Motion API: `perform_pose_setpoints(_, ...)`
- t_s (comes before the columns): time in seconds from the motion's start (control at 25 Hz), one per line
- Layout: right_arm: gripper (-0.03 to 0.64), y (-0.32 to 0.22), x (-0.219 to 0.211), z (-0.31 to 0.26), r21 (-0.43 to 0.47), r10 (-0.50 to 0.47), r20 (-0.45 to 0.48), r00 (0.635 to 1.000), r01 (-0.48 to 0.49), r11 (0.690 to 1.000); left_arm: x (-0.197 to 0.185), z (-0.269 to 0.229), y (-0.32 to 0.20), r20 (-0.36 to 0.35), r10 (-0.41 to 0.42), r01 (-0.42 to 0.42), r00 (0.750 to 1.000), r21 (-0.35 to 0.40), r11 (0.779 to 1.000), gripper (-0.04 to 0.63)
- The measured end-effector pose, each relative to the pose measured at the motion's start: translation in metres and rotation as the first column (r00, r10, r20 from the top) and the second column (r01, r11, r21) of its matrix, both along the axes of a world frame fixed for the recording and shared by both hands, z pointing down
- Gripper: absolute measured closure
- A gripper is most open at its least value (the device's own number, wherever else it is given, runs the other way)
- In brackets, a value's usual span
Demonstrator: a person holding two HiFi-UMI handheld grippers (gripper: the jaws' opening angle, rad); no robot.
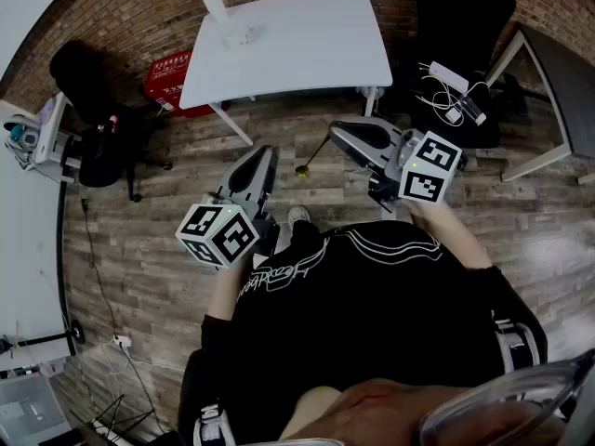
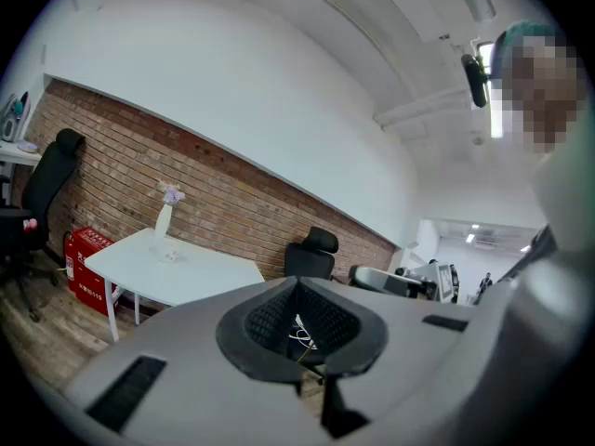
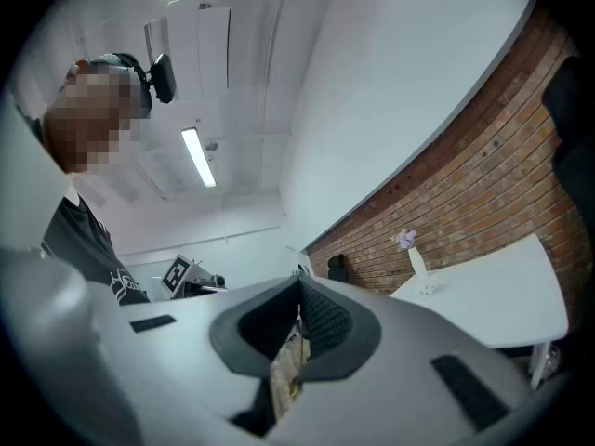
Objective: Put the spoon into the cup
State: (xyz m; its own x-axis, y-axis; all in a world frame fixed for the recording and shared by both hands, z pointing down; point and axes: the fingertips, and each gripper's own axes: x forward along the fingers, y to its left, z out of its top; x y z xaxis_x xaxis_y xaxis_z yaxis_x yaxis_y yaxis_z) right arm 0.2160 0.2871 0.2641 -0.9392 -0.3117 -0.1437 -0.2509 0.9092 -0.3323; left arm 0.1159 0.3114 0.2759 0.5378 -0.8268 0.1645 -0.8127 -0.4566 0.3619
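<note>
Spoon [image 1: 312, 156] is off the table and up in the air. Its long axis runs on a diagonal in the head view: handle end up and to the right, bowl down and to the left, aimed toward the left gripper [image 1: 266, 156]. It's a slim thing, with a thin dark handle and a small brassy bowl, and it hangs over the wooden floor [image 1: 186, 156] between the 2 grippers.

The right gripper [image 1: 337, 134] has it. In the right gripper view the jaws are pinched on the handle, which runs as a fine line between the dark pads, with the bowl showing below them. The left gripper's jaws are drawn together at the tips, with nothing gripped between them.

Both tools are held out in front of the black shirt. The right forearm [image 1: 456, 235] stretches forward and inward, so that gripper points left across the body. The left forearm [image 1: 221, 291] is tucked closer, and its gripper angles up and slightly right. So the 2 noses come near each other but stay apart.

The white table [image 1: 307, 45] stands well ahead. A vase [image 1: 214, 6] of purple flowers sits at its far left corner, with a small clear cup [image 1: 240, 35] just beside it, faint at this range.
</note>
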Motion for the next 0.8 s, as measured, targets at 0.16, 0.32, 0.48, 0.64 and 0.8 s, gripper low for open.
perform_pose_setpoints(0.16,0.618,0.002,0.002,-0.003,0.009,-0.002,0.002,1.000,0.002,1.000,0.004,-0.002,0.002,0.004,0.001,-0.001,1.000,-0.002,1.000,0.588)
perform_pose_setpoints(0.32,0.618,0.003,0.002,-0.005,0.030,-0.012,-0.004,1.000,0.013,0.999,0.005,-0.003,0.003,0.029,-0.006,0.006,1.000,-0.004,1.000,0.588)
perform_pose_setpoints(0.48,0.618,0.003,0.001,-0.003,0.012,-0.020,-0.002,1.000,0.020,1.000,0.005,-0.006,0.004,0.051,-0.010,0.010,0.999,0.001,1.000,0.588)
perform_pose_setpoints(0.64,0.617,0.002,0.000,0.001,0.007,-0.036,0.001,0.999,0.036,0.999,0.003,-0.002,0.003,0.046,-0.019,0.019,0.999,-0.001,1.000,0.588)
perform_pose_setpoints(0.8,0.618,-0.002,0.002,0.013,-0.013,-0.012,-0.006,1.000,0.012,1.000,-0.003,0.008,-0.001,0.034,-0.025,0.025,0.999,-0.006,1.000,0.588)
